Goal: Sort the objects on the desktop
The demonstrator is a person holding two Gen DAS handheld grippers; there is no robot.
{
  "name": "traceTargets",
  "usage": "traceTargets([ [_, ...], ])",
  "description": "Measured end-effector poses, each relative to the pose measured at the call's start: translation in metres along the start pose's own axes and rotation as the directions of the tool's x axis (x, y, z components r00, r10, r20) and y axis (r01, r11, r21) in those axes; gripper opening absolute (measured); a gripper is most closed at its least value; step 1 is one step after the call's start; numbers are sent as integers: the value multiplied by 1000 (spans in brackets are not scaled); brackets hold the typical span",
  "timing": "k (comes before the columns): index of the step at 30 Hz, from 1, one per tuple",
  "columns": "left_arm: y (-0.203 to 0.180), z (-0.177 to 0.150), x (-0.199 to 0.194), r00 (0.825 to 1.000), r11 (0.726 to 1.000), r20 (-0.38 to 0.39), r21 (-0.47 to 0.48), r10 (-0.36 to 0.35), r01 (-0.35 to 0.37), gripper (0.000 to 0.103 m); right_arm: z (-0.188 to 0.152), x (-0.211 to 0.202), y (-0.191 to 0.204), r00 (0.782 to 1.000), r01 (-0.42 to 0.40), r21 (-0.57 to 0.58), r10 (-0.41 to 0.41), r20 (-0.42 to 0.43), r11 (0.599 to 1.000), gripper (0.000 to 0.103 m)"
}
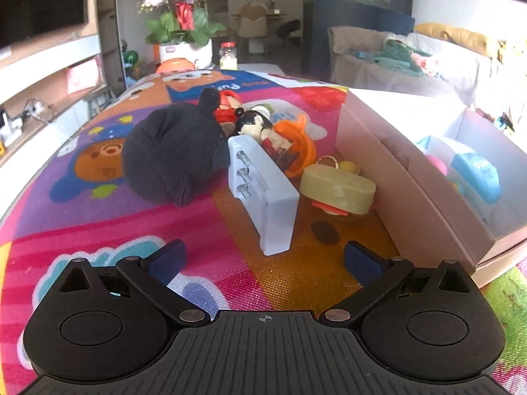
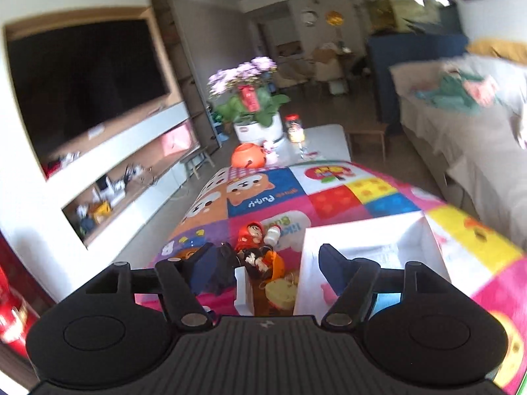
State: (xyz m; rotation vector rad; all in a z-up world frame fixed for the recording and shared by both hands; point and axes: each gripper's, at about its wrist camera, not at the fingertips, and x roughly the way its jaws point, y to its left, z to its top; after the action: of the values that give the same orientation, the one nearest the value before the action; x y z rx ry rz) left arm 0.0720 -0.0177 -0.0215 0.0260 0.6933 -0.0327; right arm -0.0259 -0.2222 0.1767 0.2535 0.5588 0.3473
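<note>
Taking the cardboard box (image 1: 411,177) as the landmark: far to its left, against the wall, hangs a dark television (image 2: 85,85) over a shelf unit cluttered with small items. The colourful cartoon-print play mat (image 1: 98,230) covers the table on which the box sits. Left of the box lies a black plush toy (image 1: 171,151), then a pale blue rectangular case (image 1: 263,194) tilted on edge, with a dark-haired doll (image 1: 260,128) and an orange plastic piece (image 1: 299,144) behind it. Just beside the box's left wall rests a cream oval container (image 1: 339,187). Beyond the mat's far end stand a pot of pink orchids (image 1: 184,16) and a jar (image 1: 228,54). Inside the box lie a blue-and-white packet (image 1: 474,168) and something pink. Right of the box runs a covered sofa (image 1: 411,62).

The left gripper (image 1: 263,260) hovers over the mat, spread wide and empty. The right gripper (image 2: 263,263) is likewise apart, holding nothing, above the toys and box.
</note>
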Motion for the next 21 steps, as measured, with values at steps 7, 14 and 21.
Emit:
traceTargets([
  [7,-3,1,0,1000,1000,0,-4,-2,2,103,2,-18,-12,992,-126,258,116,54,958,78],
  [14,-2,0,0,1000,1000,-1,-4,-3,3,103,18,-80,-50,932,-62,329,-64,357,942,87],
  [21,-2,1,0,1000,1000,-1,-4,-2,2,103,-8,-89,-106,817,194,386,-366,446,902,91],
])
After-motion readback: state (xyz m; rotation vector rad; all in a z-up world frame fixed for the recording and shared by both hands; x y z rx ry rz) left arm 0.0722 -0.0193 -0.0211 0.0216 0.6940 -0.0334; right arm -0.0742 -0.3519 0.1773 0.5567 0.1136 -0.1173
